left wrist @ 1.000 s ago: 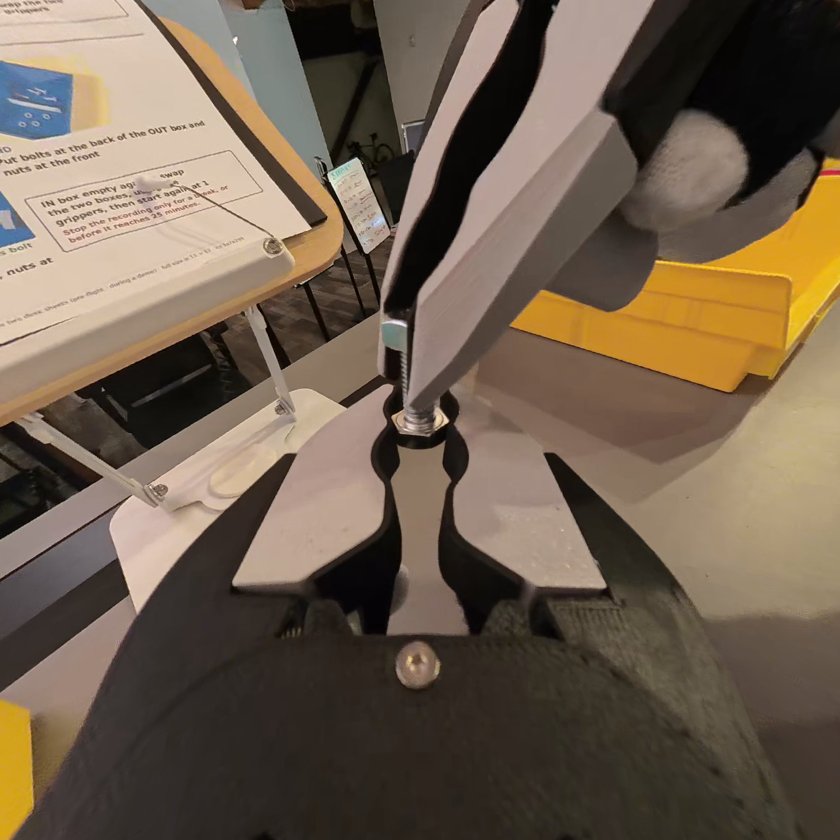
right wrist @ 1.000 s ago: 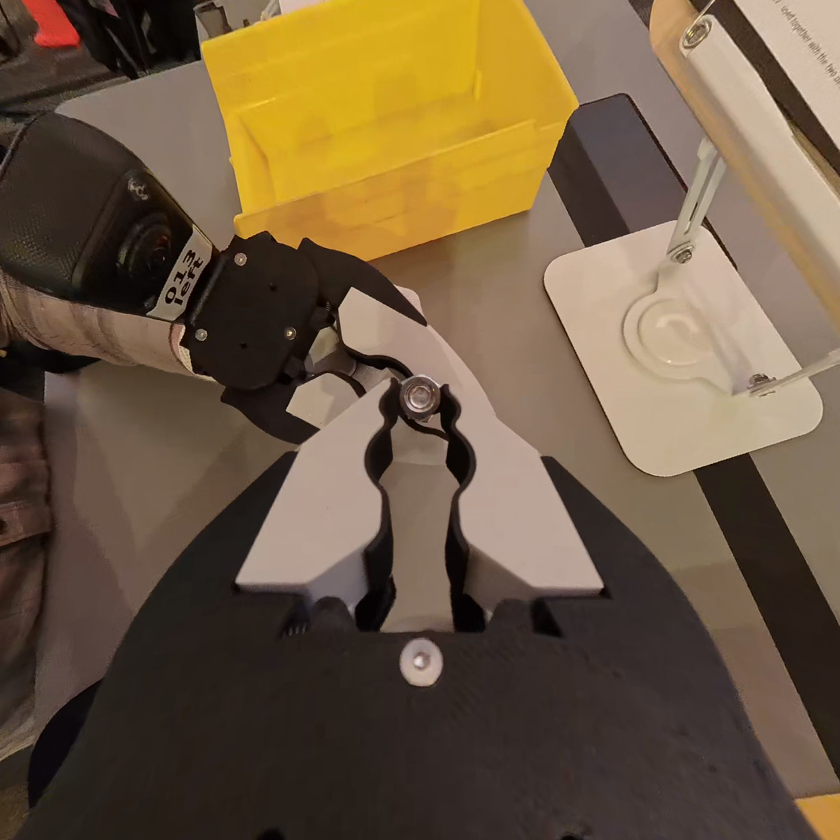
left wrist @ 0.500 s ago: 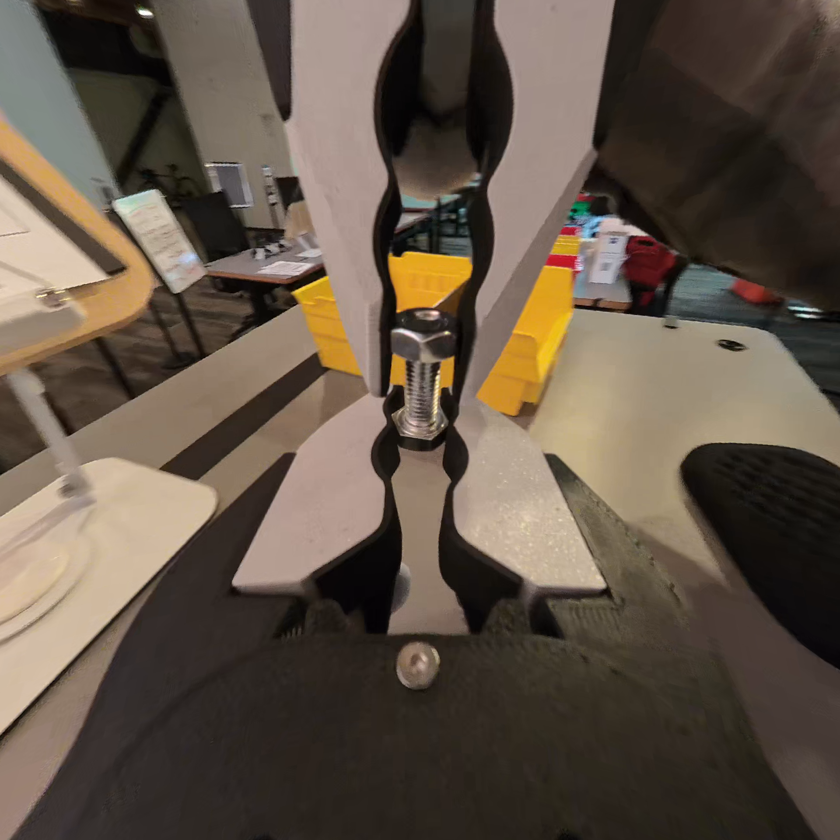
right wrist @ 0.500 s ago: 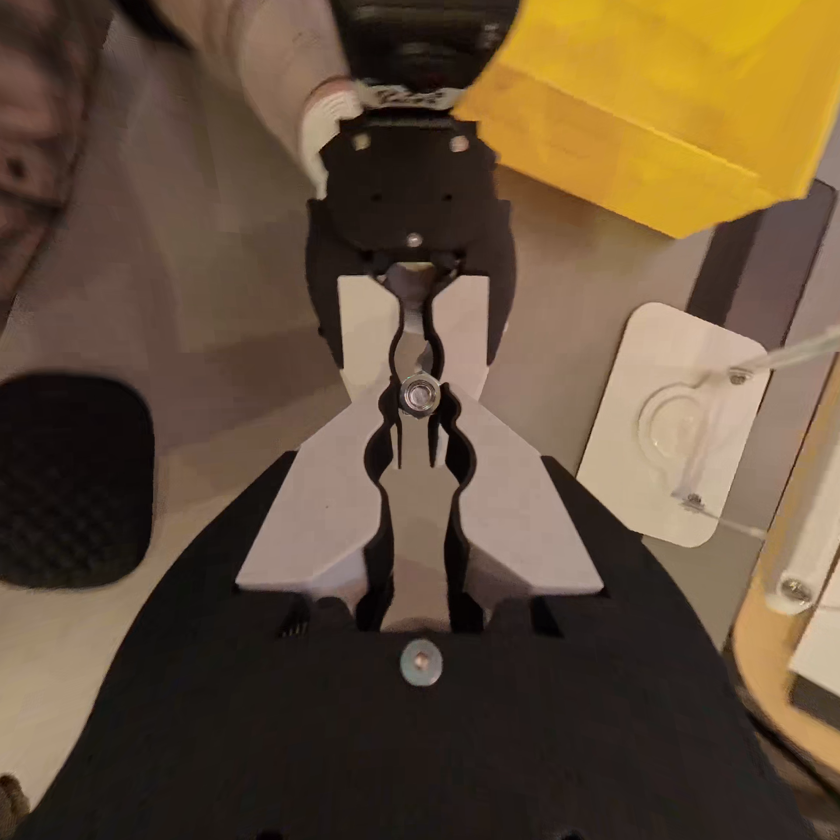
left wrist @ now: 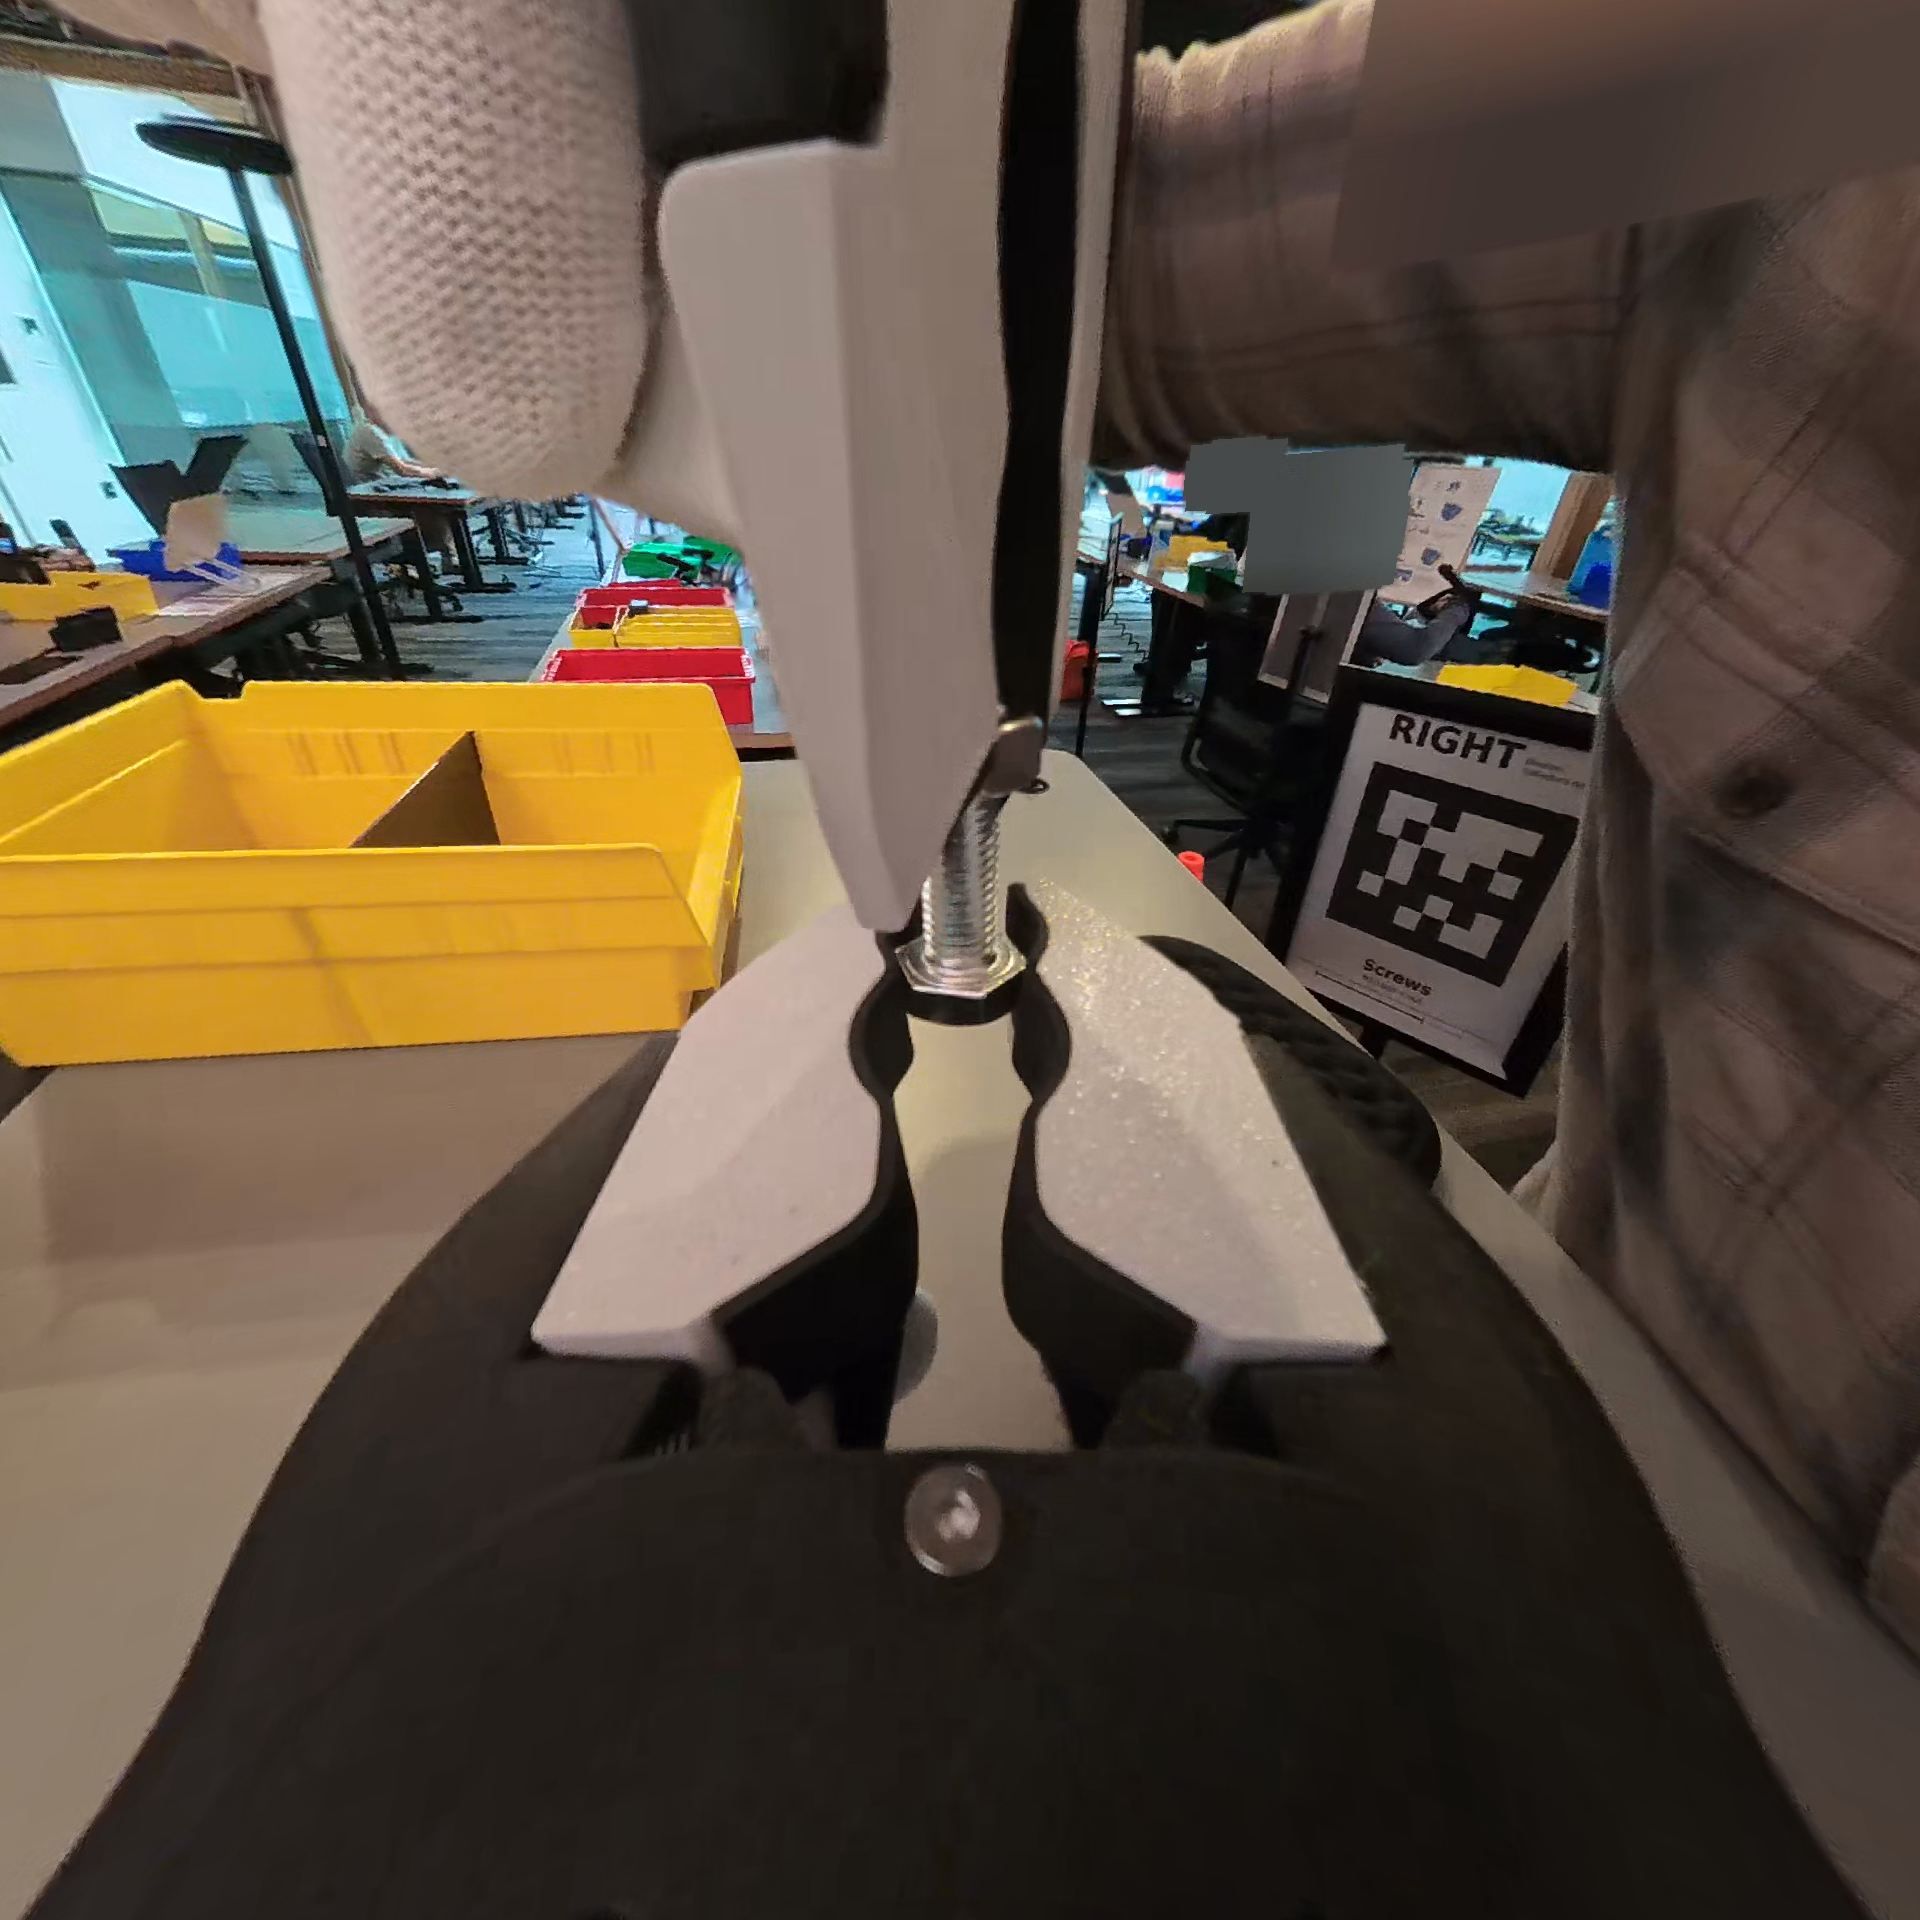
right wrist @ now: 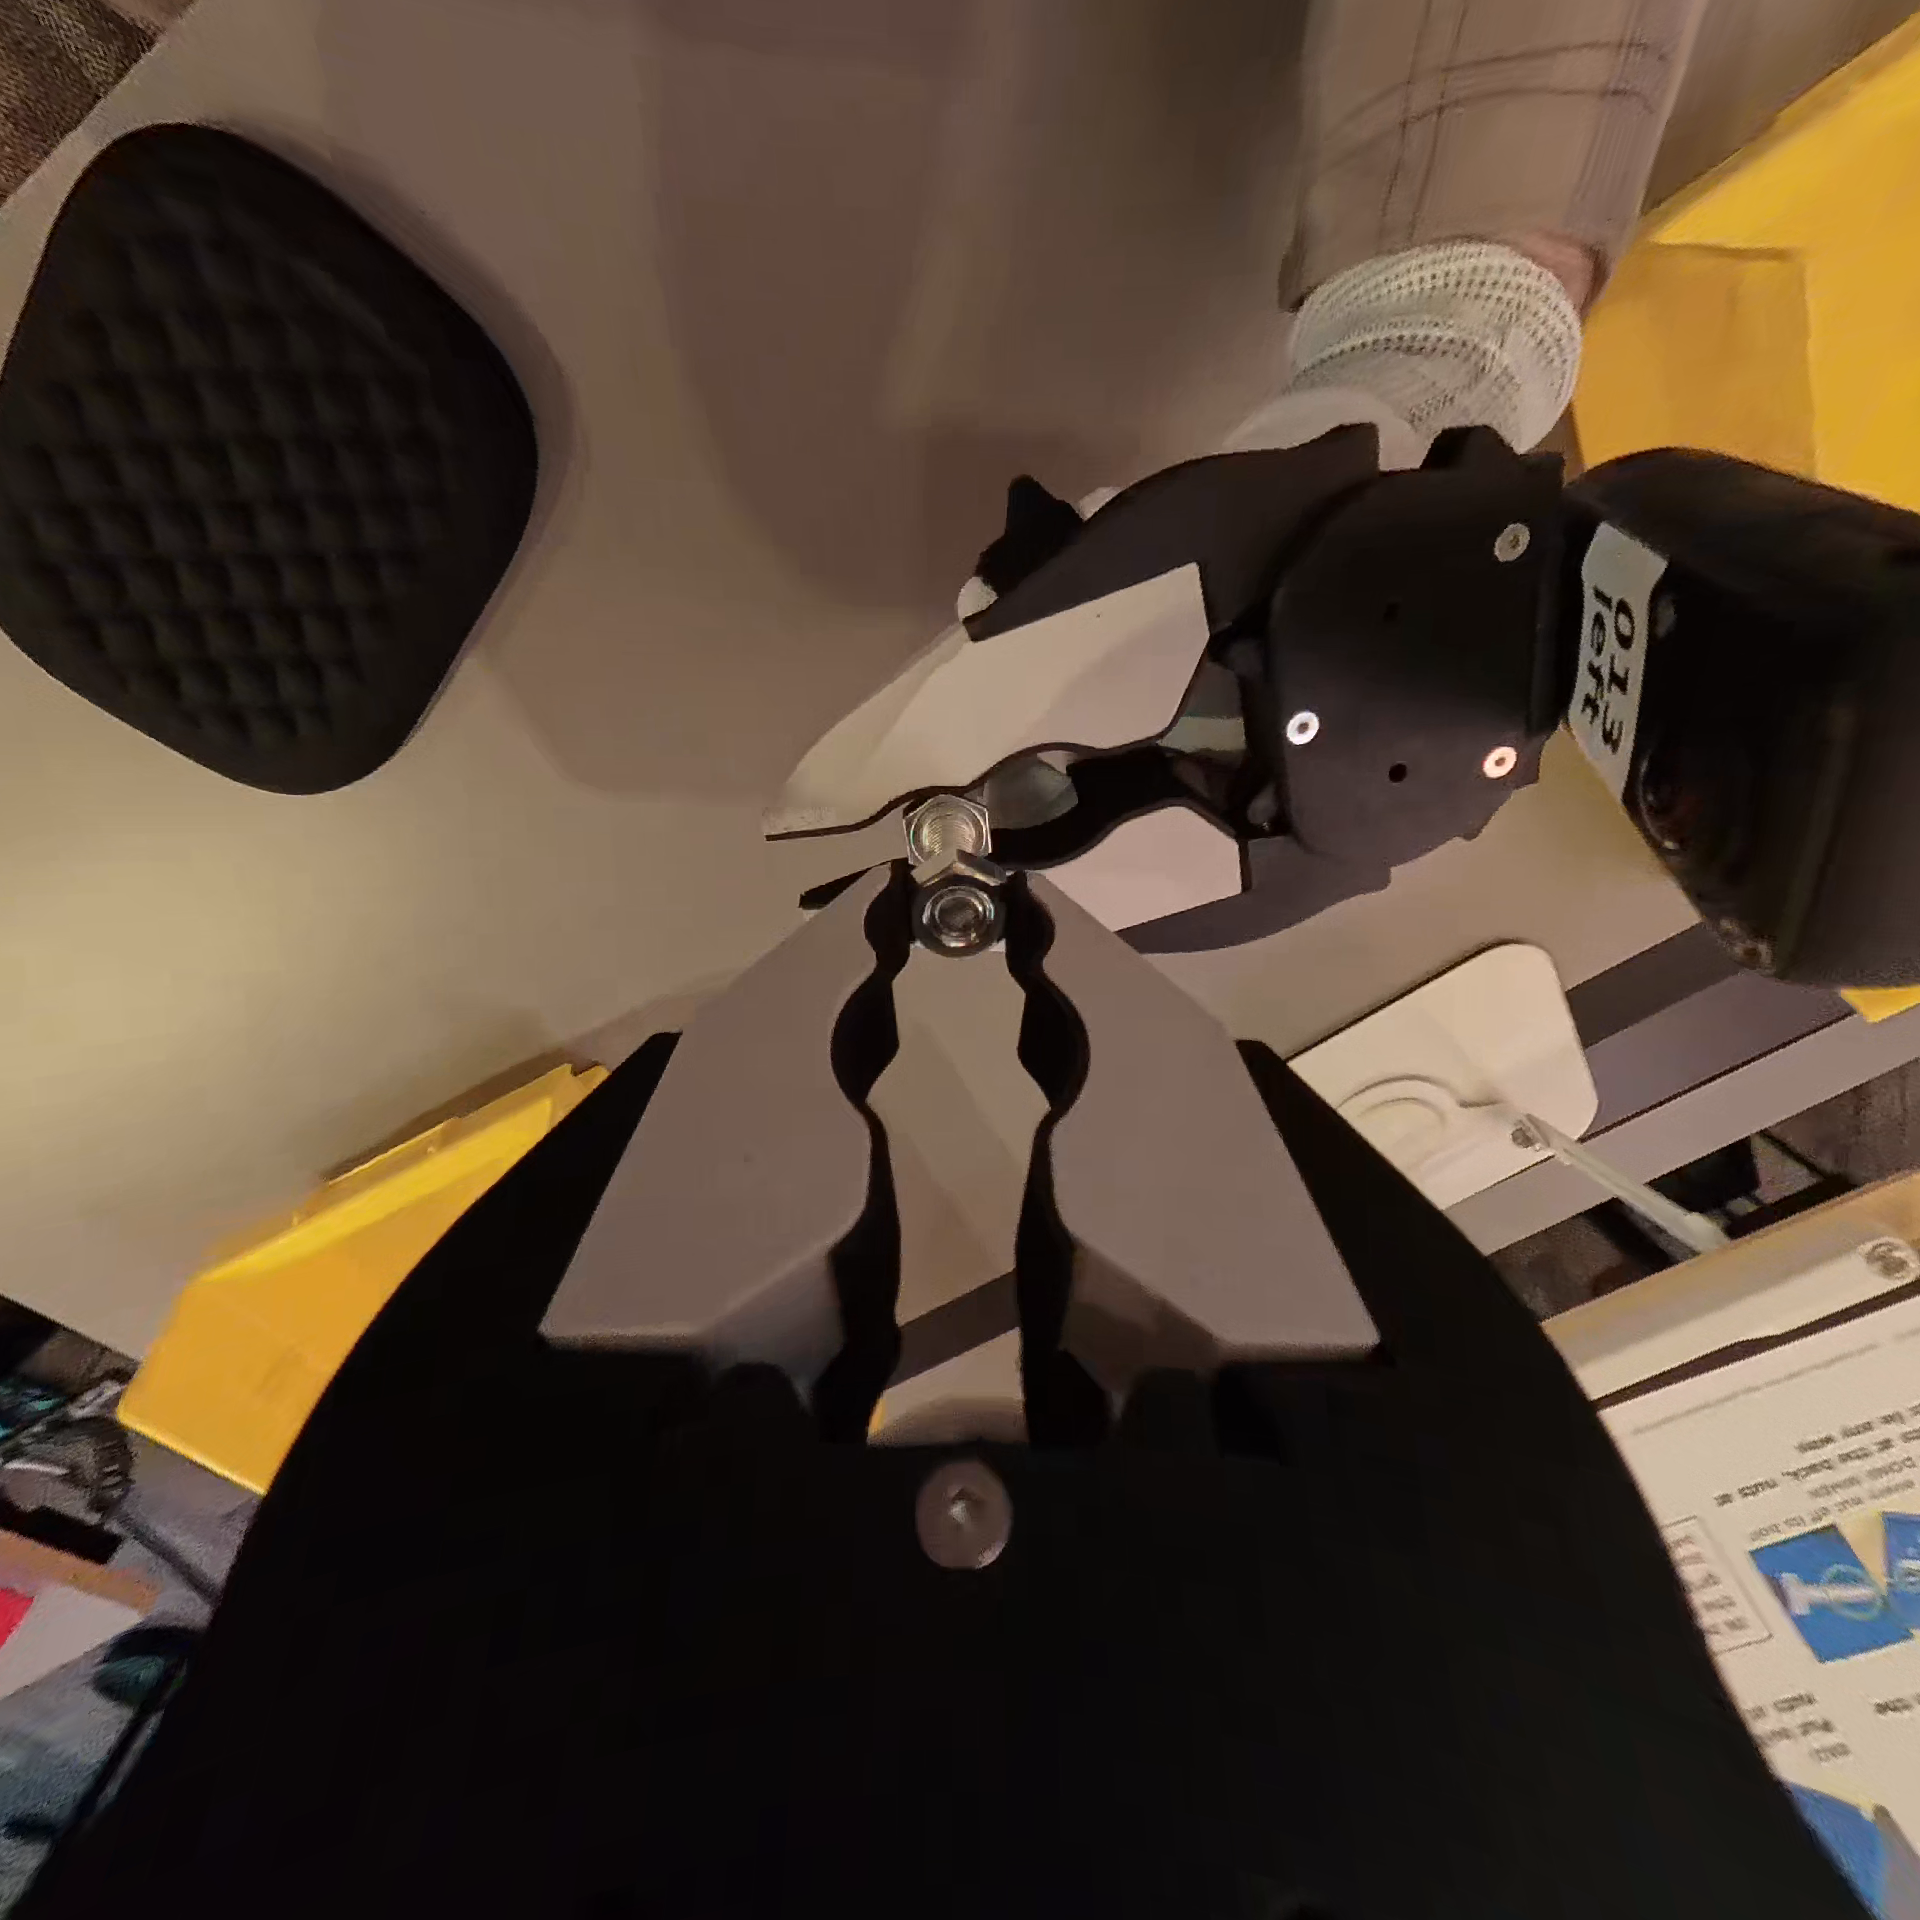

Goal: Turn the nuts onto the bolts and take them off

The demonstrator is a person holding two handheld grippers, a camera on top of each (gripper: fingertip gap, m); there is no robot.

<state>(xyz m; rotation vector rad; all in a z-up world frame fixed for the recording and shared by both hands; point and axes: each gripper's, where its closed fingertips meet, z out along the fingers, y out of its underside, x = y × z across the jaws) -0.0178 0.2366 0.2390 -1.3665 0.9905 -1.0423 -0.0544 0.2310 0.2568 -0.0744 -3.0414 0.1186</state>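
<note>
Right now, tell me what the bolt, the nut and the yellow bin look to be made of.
Bolt: bright silvery metal, likely plated steel; its threads glint.
Nut: same shiny metal, with crisp hex faces.
Yellow bin: glossy moulded plastic by its even colour and soft sheen; a brown, cardboard-like divider stands inside.

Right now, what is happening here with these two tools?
A person holds one tool in each hand above a grey table. The left tool is shut on a nut. The right tool is shut on the head of the bolt. The nut sits on the bolt's thread, some thread showing between nut and head.
</note>
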